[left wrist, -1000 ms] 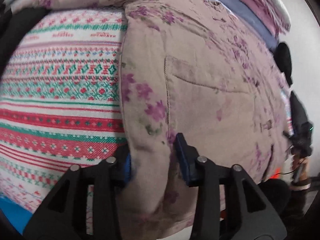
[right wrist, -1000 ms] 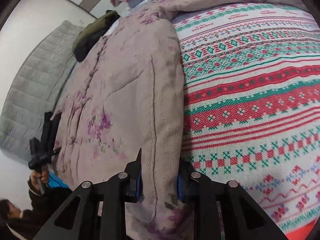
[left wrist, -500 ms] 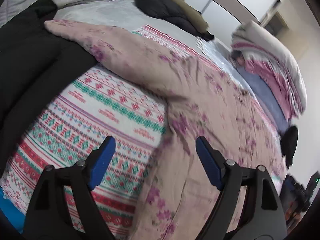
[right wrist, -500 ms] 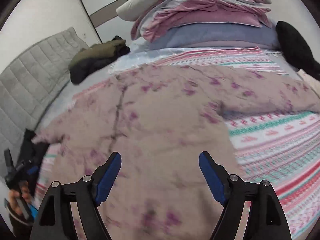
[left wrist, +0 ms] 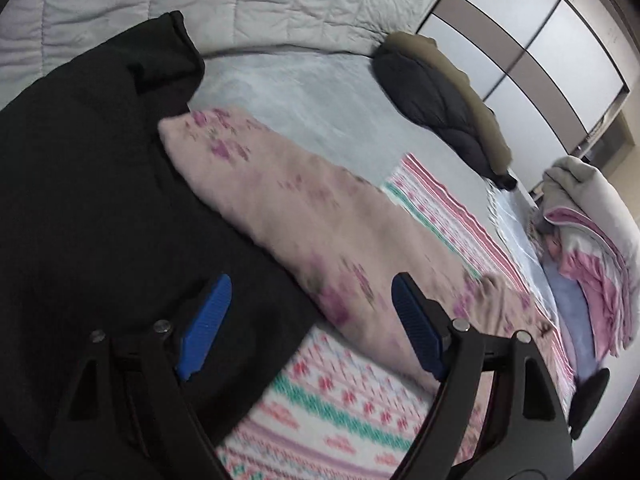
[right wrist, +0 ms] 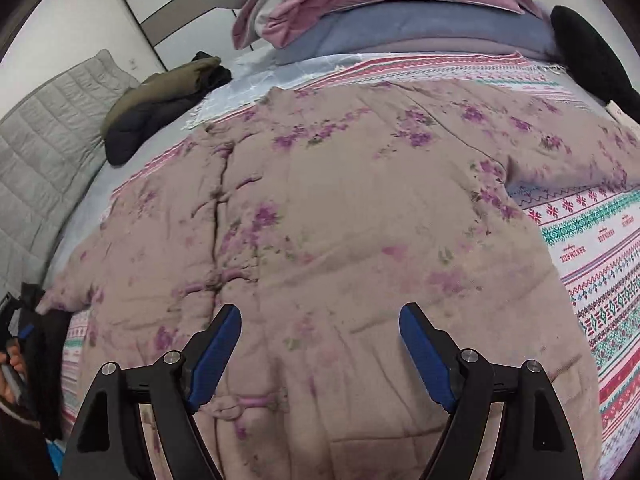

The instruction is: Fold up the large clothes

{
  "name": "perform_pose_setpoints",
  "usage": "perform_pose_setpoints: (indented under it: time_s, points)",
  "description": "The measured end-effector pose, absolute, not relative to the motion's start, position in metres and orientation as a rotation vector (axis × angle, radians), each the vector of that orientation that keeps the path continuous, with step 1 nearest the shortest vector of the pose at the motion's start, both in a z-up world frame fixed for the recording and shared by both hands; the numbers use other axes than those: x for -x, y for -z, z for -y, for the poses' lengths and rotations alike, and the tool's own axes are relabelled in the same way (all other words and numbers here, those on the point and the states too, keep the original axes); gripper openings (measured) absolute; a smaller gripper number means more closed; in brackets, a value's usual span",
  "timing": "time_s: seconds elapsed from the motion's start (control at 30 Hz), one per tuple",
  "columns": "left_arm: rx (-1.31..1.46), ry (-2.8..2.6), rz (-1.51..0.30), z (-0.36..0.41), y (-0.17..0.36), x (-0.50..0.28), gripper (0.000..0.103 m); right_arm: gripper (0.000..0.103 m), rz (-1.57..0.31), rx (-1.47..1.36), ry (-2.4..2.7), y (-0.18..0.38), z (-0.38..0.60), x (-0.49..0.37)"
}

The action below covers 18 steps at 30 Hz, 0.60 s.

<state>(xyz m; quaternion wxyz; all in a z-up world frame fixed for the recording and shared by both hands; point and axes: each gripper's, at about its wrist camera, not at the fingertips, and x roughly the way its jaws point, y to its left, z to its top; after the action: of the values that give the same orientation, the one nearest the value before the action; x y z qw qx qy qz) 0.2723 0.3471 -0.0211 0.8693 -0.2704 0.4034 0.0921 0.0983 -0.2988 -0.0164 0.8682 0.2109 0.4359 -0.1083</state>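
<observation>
The padded floral jacket lies flat on the patterned blanket. Both the left gripper and right gripper hang spread above it, holding nothing. Its sleeve touches a black coat; folding could drag that along. Right of the jacket, bare blanket leaves room.

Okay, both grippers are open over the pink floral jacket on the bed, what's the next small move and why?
Probably bring the left gripper down onto the floral jacket's sleeve, which lies stretched out with its cuff on the black coat, and fold it in across the body. Both grippers are open and empty, and the right gripper hovers over the flat front.
</observation>
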Motion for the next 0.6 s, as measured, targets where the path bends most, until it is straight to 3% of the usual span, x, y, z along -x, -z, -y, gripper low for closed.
perform_pose_setpoints:
  time_s: [0.3,0.37,0.43,0.6]
  points:
    - [0.662,-0.39,-0.901,-0.394,0.073,-0.326,0.077,0.083,-0.918,-0.476,0.277,0.027,0.315,-0.102]
    - [0.705,-0.417,-0.874,-0.403,0.074,-0.327,0.065,0.083,-0.927,-0.469,0.286,0.031,0.315,-0.104]
    - [0.758,-0.443,-0.835,-0.411,0.07,-0.323,0.016,0.083,-0.935,-0.464,0.287,0.033,0.314,-0.105]
    - [0.691,-0.395,-0.628,-0.393,0.013,-0.298,0.013,0.083,-0.928,-0.459,0.284,0.032,0.313,-0.105]
